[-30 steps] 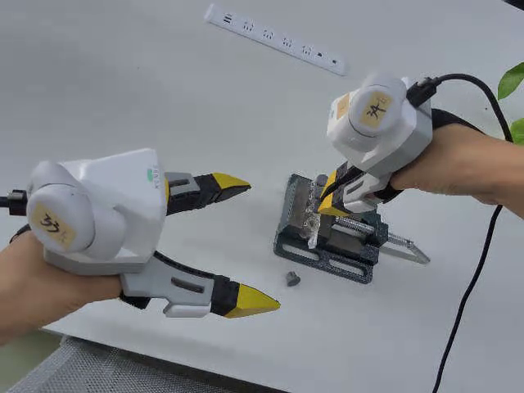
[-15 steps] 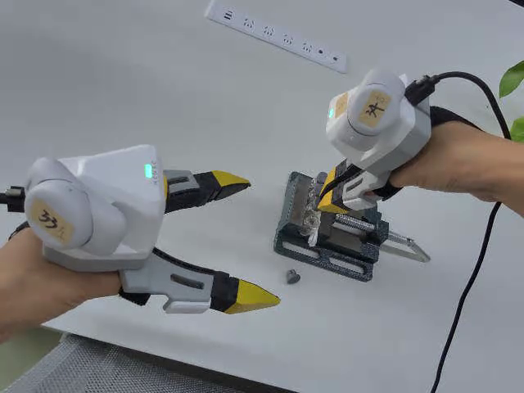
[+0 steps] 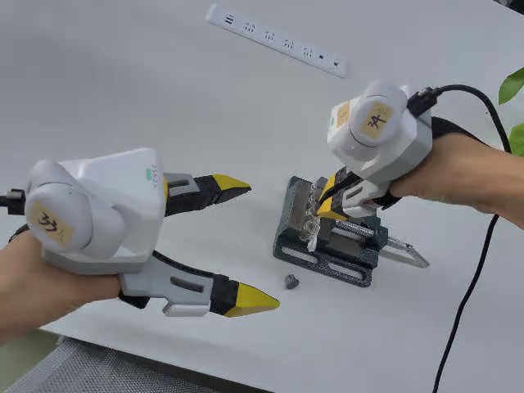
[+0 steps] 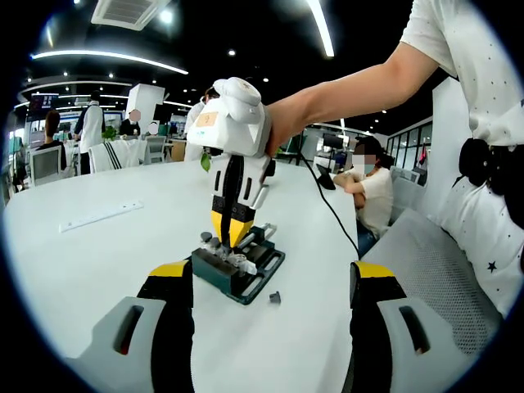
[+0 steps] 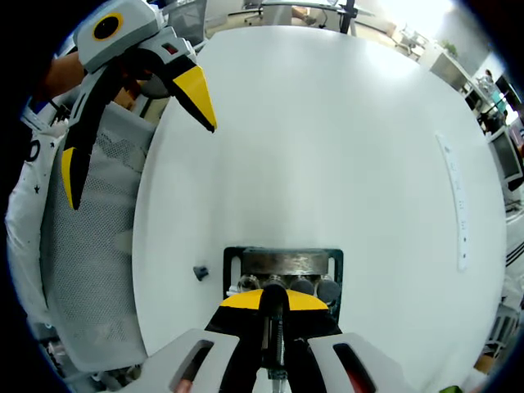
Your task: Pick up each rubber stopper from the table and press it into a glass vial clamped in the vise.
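Rubber stopper loose beside vise, apart from right gripper, jaws seemingly clenched.

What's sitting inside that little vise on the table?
A row of glass vials clamped in the vise, at least one capped by a dark stopper. The right gripper, tips closed, covers the middle of the row, hiding what lies beneath.

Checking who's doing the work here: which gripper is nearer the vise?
Right. The right gripper points down at the top of the vise; the left gripper hovers open off to one side, apart.
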{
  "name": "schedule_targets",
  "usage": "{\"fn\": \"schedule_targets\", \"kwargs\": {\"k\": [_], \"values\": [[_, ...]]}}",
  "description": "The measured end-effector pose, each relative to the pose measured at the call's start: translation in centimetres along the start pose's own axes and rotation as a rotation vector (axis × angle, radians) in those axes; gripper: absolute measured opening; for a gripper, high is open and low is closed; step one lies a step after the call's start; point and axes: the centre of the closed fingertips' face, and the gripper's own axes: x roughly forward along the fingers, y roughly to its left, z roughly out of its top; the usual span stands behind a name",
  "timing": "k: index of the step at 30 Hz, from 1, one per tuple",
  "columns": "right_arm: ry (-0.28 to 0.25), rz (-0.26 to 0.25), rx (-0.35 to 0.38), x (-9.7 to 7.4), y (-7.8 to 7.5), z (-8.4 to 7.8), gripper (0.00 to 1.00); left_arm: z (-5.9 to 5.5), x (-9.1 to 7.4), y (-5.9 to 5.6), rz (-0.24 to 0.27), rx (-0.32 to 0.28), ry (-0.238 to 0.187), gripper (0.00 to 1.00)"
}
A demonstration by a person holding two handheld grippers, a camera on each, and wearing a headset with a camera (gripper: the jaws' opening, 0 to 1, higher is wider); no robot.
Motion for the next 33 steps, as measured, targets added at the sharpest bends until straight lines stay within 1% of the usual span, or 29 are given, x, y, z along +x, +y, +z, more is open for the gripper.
{"fn": "schedule_targets", "kwargs": {"k": [8,10,13,14,16,17,23,27,33], "values": [[-0.003,0.002,0.018,0.06,-0.06,0.01,0.03,0.05,0.10,0.01,-0.002,0.000,-0.002,0.77],[0.003,0.000,0.006,0.06,-0.02,0.07,0.03,0.07,0.11,0.02,-0.001,0.000,-0.002,0.77],[0.009,0.001,0.010,0.11,-0.12,0.08,0.03,0.06,0.15,0.02,-0.002,-0.001,-0.003,0.77],[0.015,-0.001,-0.007,0.10,-0.13,0.10,0.03,0.06,0.17,0.01,-0.003,0.000,-0.004,0.77],[0.020,-0.001,-0.002,0.13,-0.11,0.10,0.03,0.11,0.22,0.00,-0.004,0.000,-0.006,0.77],[0.024,0.000,-0.012,0.14,-0.11,0.08,0.03,0.14,0.23,0.01,-0.004,0.001,-0.007,0.77],[0.036,0.005,-0.004,0.38,-0.24,0.28,0.03,0.24,0.28,0.01,-0.005,0.002,-0.010,0.77],[0.045,0.007,-0.015,0.37,-0.05,0.05,0.02,0.29,0.29,0.01,-0.004,0.002,-0.011,0.77],[0.051,0.011,-0.009,0.44,0.08,-0.03,0.02,0.28,0.21,0.01,-0.003,0.003,-0.010,0.76]]}}
